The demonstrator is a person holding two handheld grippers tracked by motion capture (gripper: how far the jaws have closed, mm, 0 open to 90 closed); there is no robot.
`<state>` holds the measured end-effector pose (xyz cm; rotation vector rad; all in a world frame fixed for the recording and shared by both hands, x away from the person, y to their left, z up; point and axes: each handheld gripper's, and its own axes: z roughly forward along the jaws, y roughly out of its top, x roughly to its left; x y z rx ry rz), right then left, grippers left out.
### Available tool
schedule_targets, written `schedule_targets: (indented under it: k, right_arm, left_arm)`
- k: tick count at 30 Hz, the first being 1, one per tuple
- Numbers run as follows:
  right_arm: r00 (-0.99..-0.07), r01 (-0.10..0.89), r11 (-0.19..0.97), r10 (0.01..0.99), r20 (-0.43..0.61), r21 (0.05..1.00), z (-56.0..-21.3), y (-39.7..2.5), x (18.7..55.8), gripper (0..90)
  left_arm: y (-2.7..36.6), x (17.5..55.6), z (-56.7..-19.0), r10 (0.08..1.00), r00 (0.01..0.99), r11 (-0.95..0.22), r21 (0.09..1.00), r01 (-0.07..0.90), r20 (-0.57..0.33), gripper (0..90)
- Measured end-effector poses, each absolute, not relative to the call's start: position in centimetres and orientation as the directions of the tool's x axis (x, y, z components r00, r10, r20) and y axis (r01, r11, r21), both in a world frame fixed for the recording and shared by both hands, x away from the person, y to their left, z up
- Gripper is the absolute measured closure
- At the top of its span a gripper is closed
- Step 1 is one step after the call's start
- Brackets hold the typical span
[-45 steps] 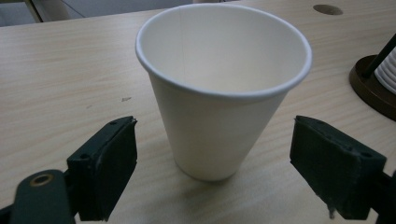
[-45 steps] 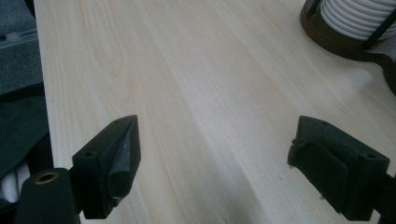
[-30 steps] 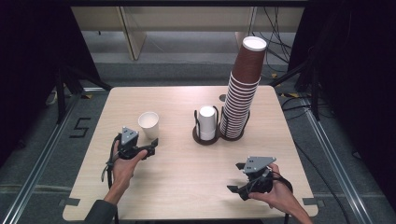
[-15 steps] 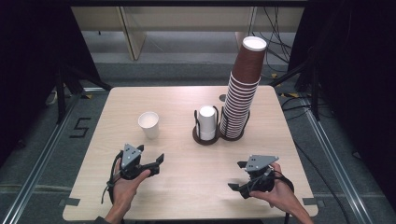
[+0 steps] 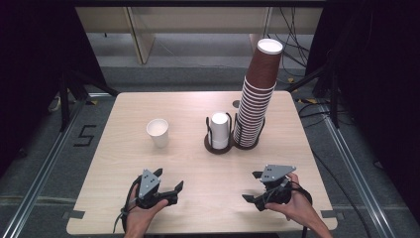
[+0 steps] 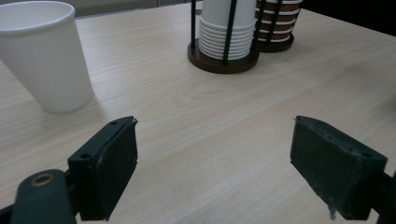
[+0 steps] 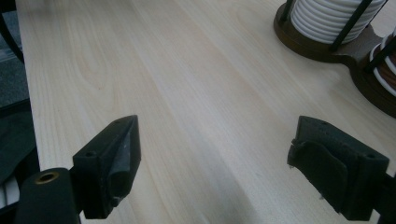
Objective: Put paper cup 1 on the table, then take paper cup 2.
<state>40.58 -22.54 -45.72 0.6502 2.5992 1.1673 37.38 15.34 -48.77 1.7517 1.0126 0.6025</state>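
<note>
While both of our grippers sit low at the near edge of the table (image 5: 124, 119), the cup (image 5: 158, 132) stands alone on the left half, upright, mouth up, its long axis vertical. It is plain white paper, smooth, tapering toward the base, and it rests well ahead of our left gripper (image 5: 168, 181), apart from it. Our left gripper holds its jaws spread wide with nothing between them, and so does our right gripper (image 5: 253, 187). Their pads are matte black and blocky. To the cup's right stands a dark round wire holder (image 5: 218, 145) with white cups stacked mouth down, and beside it a tall, leaning brown stack (image 5: 257, 94). We see pale wood grain across the tabletop.
</note>
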Motion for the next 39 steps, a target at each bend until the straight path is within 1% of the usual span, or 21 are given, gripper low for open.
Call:
schedule_targets:
  k: [5, 6, 10, 11, 14, 15, 16, 17, 20, 21, 23, 25, 26, 27, 32, 34, 35, 36, 39]
  right_arm:
    - [-0.866, 0.325, 0.563, 0.5, 0.0, 0.759, -45.5, -22.8, 40.6, 16.5]
    - [-0.865, 0.318, 0.563, 0.502, -0.01, 0.763, -45.4, -22.9, 40.7, 16.5]
    - [-0.836, 0.332, 0.528, 0.549, -0.016, 0.782, -44.7, -23.6, 41.0, 16.6]
    - [-0.828, 0.338, 0.514, 0.561, -0.011, 0.788, -44.4, -23.8, 41.1, 16.6]
    - [-0.796, 0.352, 0.467, 0.606, -0.003, 0.811, -43.4, -24.5, 41.5, 16.5]
    - [-0.783, 0.365, 0.46, 0.622, -0.001, 0.809, -43.0, -24.7, 41.7, 16.5]
    - [-0.779, 0.354, 0.456, 0.627, -0.012, 0.817, -42.7, -24.9, 42.0, 16.5]
    - [-0.763, 0.377, 0.435, 0.647, 0.008, 0.818, -42.2, -25.0, 42.1, 16.4]
    - [-0.739, 0.367, 0.394, 0.673, 0.007, 0.843, -40.8, -25.6, 43.0, 15.9]
    - [-0.724, 0.384, 0.371, 0.689, 0.026, 0.846, -40.3, -25.7, 43.2, 15.9]
    - [-0.719, 0.366, 0.364, 0.695, 0.012, 0.856, -39.3, -26.2, 43.8, 15.9]
    - [-0.698, 0.368, 0.335, 0.715, 0.02, 0.867, -38.2, -26.5, 44.1, 15.8]
    - [-0.696, 0.332, 0.333, 0.718, -0.009, 0.882, -37.8, -26.8, 44.5, 15.9]
    - [-0.689, 0.356, 0.328, 0.725, 0.009, 0.875, -37.2, -26.9, 44.5, 15.9]
    - [-0.66, 0.333, 0.283, 0.751, 0.008, 0.899, -34.8, -27.5, 45.6, 15.7]
    - [-0.662, 0.32, 0.278, 0.749, 0.004, 0.906, -33.8, -27.7, 46.4, 15.7]
    - [-0.656, 0.323, 0.261, 0.754, 0.017, 0.91, -33.3, -27.7, 46.7, 15.7]
    - [-0.654, 0.308, 0.26, 0.757, 0.005, 0.915, -32.8, -27.8, 47.1, 15.7]
    - [-0.649, 0.31, 0.26, 0.761, 0.004, 0.915, -31.4, -27.8, 48.1, 15.5]
  left_arm:
    - [14.9, 36.5, -49.4, 0.833, 0.552, -0.191, 0.92, 0.343, -0.033, 14.8]
    - [14.9, 36.4, -49.4, 0.834, 0.551, -0.196, 0.916, 0.35, -0.032, 14.8]
    - [14.6, 36.2, -49.7, 0.821, 0.571, -0.217, 0.918, 0.332, -0.012, 14.8]
    - [14.4, 36.3, -49.8, 0.82, 0.571, -0.204, 0.921, 0.333, -0.025, 14.8]
    - [14.3, 36.2, -50.0, 0.816, 0.578, -0.224, 0.913, 0.341, -0.016, 14.8]
    - [14.2, 36.3, -50.0, 0.81, 0.586, -0.222, 0.916, 0.334, -0.017, 14.8]
    - [14.2, 36.3, -50.0, 0.808, 0.589, -0.226, 0.914, 0.336, -0.017, 14.8]
    - [14.1, 36.3, -50.0, 0.81, 0.587, -0.218, 0.916, 0.337, -0.024, 14.8]
    - [14.0, 36.2, -49.9, 0.806, 0.592, -0.215, 0.917, 0.336, -0.028, 14.8]
    - [14.0, 36.2, -49.9, 0.802, 0.596, -0.213, 0.917, 0.337, -0.033, 14.9]
    - [14.1, 36.2, -49.8, 0.799, 0.601, -0.214, 0.916, 0.339, -0.036, 14.9]
    - [14.1, 36.3, -49.9, 0.795, 0.605, -0.208, 0.919, 0.336, -0.041, 14.9]
    - [14.2, 36.3, -49.9, 0.795, 0.605, -0.208, 0.919, 0.334, -0.04, 14.9]
    - [14.2, 36.3, -49.9, 0.795, 0.605, -0.208, 0.919, 0.335, -0.041, 14.9]
    - [14.2, 36.4, -49.9, 0.798, 0.601, -0.215, 0.914, 0.343, -0.039, 14.9]
    - [14.3, 36.5, -50.0, 0.798, 0.601, -0.216, 0.915, 0.34, -0.035, 14.9]
    - [14.4, 36.6, -50.0, 0.799, 0.6, -0.217, 0.914, 0.343, -0.036, 15.0]
    - [14.4, 36.5, -50.0, 0.803, 0.595, -0.219, 0.911, 0.35, -0.035, 15.0]
    - [14.5, 36.6, -50.0, 0.805, 0.592, -0.218, 0.909, 0.354, -0.037, 14.9]
